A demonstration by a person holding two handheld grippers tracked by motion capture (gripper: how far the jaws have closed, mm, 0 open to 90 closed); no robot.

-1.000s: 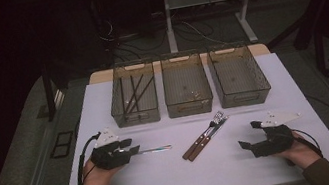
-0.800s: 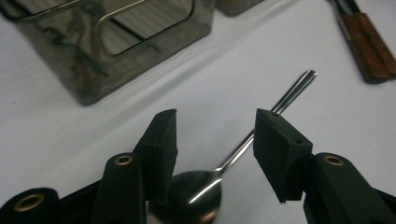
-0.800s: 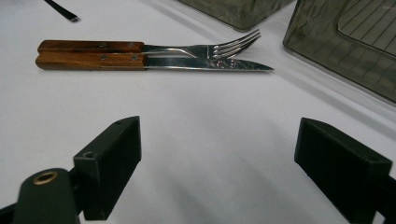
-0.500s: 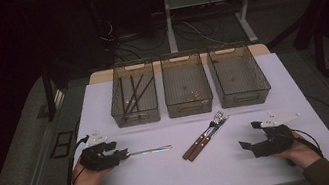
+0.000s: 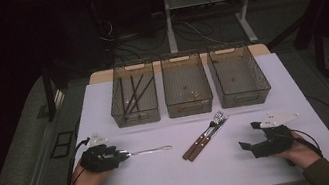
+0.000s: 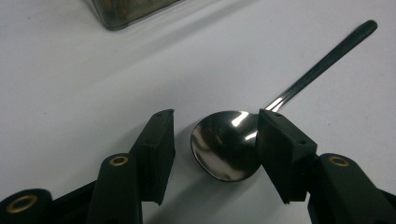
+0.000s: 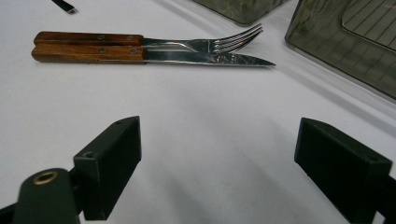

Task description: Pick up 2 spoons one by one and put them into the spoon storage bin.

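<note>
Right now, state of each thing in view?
Left hand-held gripper: open, jaws astride the spoon bowl.
Right hand-held gripper: open, nothing between its jaws.
Spoon: flat on table.
Fork and knife: flat, side by side.
Left bin: holds dark sticks.

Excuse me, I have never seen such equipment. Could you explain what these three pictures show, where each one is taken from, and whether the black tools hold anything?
A person sits at a white table and holds black tongs in each hand: the left tongs and the right tongs. The high view looks down from above. The other two pictures come from small cameras riding on each pair of tongs, looking along the jaws.

On the table lie a metal spoon, then a fork and a knife with wooden handles, side by side. Behind them stand three clear bins; the leftmost holds dark sticks.

Both tongs are open. The spoon's bowl lies between the left jaws, not yet gripped; the right tongs hold nothing.
</note>
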